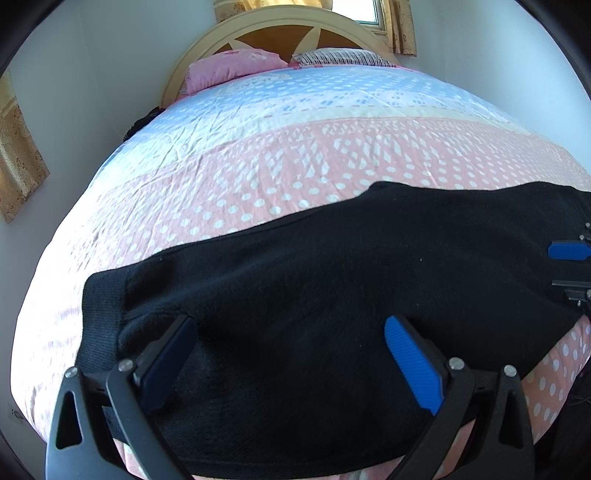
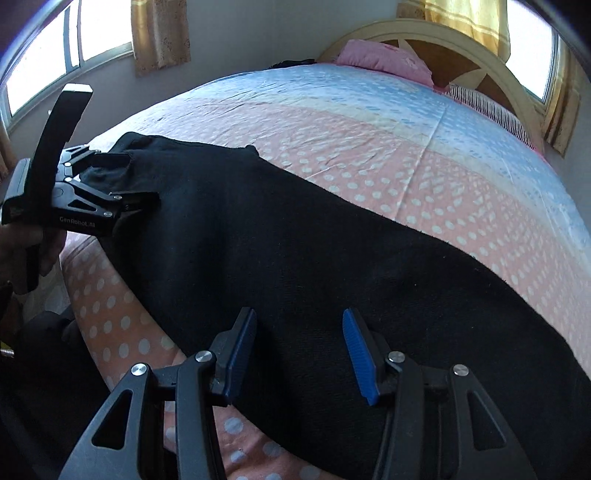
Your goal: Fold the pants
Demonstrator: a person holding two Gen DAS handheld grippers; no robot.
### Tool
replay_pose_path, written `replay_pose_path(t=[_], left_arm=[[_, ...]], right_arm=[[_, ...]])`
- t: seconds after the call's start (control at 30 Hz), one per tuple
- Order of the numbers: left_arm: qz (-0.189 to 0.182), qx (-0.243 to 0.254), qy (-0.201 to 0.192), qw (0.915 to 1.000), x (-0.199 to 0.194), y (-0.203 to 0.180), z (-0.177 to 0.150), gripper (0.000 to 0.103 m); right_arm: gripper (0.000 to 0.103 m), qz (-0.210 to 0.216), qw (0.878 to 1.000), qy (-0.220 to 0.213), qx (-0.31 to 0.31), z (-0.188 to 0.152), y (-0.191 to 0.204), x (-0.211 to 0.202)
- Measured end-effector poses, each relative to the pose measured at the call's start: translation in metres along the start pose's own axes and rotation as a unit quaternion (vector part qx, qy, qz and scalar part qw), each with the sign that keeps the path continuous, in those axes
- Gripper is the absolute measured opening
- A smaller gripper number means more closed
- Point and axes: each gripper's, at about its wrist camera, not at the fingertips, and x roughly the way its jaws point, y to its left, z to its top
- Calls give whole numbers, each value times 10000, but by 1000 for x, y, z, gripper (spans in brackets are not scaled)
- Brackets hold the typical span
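Black pants [image 1: 314, 277] lie across the near end of the bed, their ribbed waistband at the left in the left wrist view. My left gripper [image 1: 288, 325] stands wide open just above the cloth, with nothing pinched between its blue pads. In the right wrist view the pants [image 2: 277, 240] run from upper left to lower right. My right gripper [image 2: 299, 314] hovers open over their middle and holds nothing. The left gripper [image 2: 142, 179] shows at the far end of the pants, held by a hand [image 2: 48, 240]. The right gripper [image 1: 561, 267] peeks in at the right edge.
The bed sheet [image 1: 295, 158] is pink and blue with white dots. A pink pillow [image 1: 229, 68] and a striped pillow [image 1: 340, 57] rest against the wooden headboard [image 1: 273, 29]. White walls, curtains [image 2: 160, 33] and windows surround the bed.
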Motion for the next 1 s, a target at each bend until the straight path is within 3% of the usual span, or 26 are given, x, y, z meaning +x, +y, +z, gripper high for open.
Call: replay_pose_path(t=[0.17,0.27,0.33,0.4,0.57,0.7,0.83,1.0], left_arm=[[272,138,-30,9995,-7,-8,8,103],[192,221,-207,9994,-17,-16,11,103],[150,317,-167,9992,-13,-23,10,103],[213,411,-6,9989,-2,-30,8,103],[235,179,-128,9995,-11,-34,21,103],[48,112,-429,9990,-27,-51,36,103],[-236,419,-506,9976,-29,-87,44,103],[-378,875,-446,9944,-19,-133,47,103]], right_arm=[[51,-49,9992,-271,281,-5,-13,-26],[51,-299,9978,-141,566,-17,-37,-29],[57,-203,9967,2,788,-27,-54,-23],[57,-47,9964,-144,832,-32,-64,-31],[57,-176,9881,-715,1351,-43,-113,-75],[57,-734,9677,-933,2225,-74,-178,-112],[57,-1314,9321,-1228,3143,-125,-248,-158],[57,-1944,8927,-1272,3861,-187,-306,-200]])
